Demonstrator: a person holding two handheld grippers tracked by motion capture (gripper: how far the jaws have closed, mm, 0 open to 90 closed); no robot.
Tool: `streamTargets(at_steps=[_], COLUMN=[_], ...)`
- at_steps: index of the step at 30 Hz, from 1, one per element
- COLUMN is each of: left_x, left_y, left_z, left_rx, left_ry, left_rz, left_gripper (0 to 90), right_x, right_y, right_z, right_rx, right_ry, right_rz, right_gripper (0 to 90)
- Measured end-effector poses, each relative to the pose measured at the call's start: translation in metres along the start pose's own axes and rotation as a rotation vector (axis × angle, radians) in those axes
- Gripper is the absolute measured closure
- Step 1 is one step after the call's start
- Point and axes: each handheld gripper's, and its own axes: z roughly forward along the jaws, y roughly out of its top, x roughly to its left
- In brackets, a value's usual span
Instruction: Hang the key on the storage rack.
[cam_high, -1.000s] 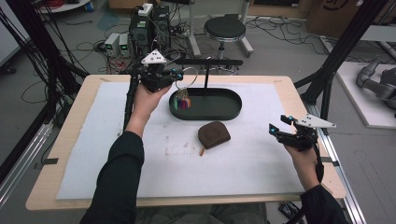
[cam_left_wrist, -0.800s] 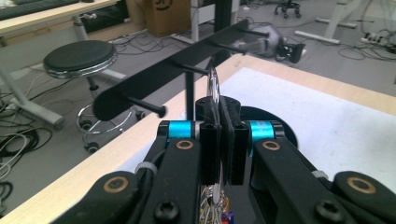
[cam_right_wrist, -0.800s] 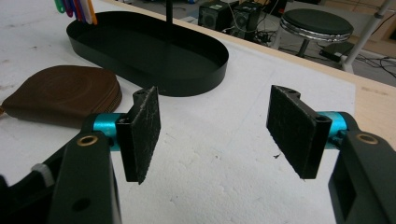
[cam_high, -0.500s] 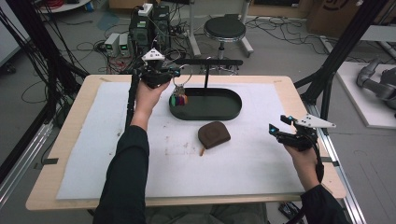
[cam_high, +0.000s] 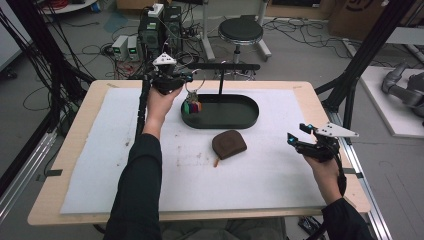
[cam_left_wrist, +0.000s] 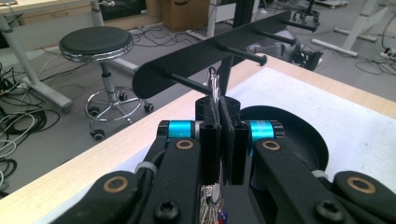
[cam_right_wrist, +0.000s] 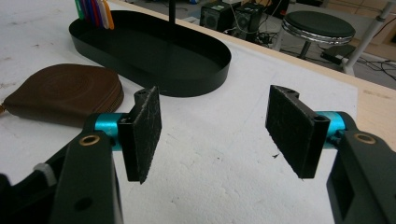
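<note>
White padding covers the wooden surface (cam_high: 90, 165), cables sprawling on the floor behind. Our left hand-held gripper (cam_left_wrist: 219, 122) is clamped tight on a metal key ring (cam_left_wrist: 213, 84), colourful tags (cam_high: 192, 106) dangling over the black tray's (cam_high: 250, 120) left end, right at the rack's pegs (cam_left_wrist: 184, 83). Our right hand-held gripper (cam_right_wrist: 212, 133) hovers wide and empty near the brown pouch (cam_high: 229, 144).
</note>
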Motion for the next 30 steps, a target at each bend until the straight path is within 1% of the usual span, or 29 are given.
streamTargets(at_steps=[3,5,8,15,20,24,26,27,28,29,30], left_x=[0.0029,0.0042,0.0047,0.0046,0.0044,0.0027,0.0021,0.0015,0.0009,0.0002,-0.0005], left_y=[-0.0017,-0.0027,-0.0036,-0.0034,-0.0044,-0.0046,-0.0047,-0.0045,-0.0042,-0.0041,-0.0041], left_z=[0.0007,0.0009,0.0011,0.0013,0.0019,0.0027,0.0020,0.0019,0.0014,0.0013,0.0006], left_rx=[0.001,0.009,0.005,0.006,0.007,0.013,0.004,-0.004,0.001,0.007,0.012], left_ry=[0.007,0.009,0.010,0.021,0.011,0.023,0.032,0.039,0.051,0.063,0.062], left_rz=[-0.013,-0.013,-0.019,-0.018,-0.023,-0.015,-0.015,-0.017,-0.009,-0.007,-0.004], left_gripper=[86.7,86.7,86.7,86.6,86.3,85.9,81.4,81.4,78.0,71.2,69.9], right_x=[-0.0003,-0.0003,-0.0006,0.0003,0.0003,0.0005,0.0004,0.0004,0.0004,0.0002,0.0002], right_y=[0.0000,0.0000,-0.0001,0.0002,0.0002,0.0002,0.0002,0.0002,0.0002,0.0002,0.0002], right_z=[-0.0003,-0.0004,-0.0004,-0.0005,-0.0009,-0.0008,-0.0005,-0.0005,-0.0005,-0.0003,-0.0003], right_rx=[-0.001,-0.001,0.000,-0.006,-0.005,-0.006,-0.008,-0.008,-0.007,-0.008,-0.008], right_ry=[-0.001,-0.001,-0.001,-0.002,-0.003,-0.003,-0.002,-0.002,-0.002,-0.002,-0.002], right_rz=[0.001,0.001,0.002,-0.004,-0.004,-0.004,-0.008,-0.008,-0.009,-0.009,-0.009], right_gripper=[36.7,36.7,36.7,36.7,36.7,36.7,36.7,36.7,36.7,36.7,36.7])
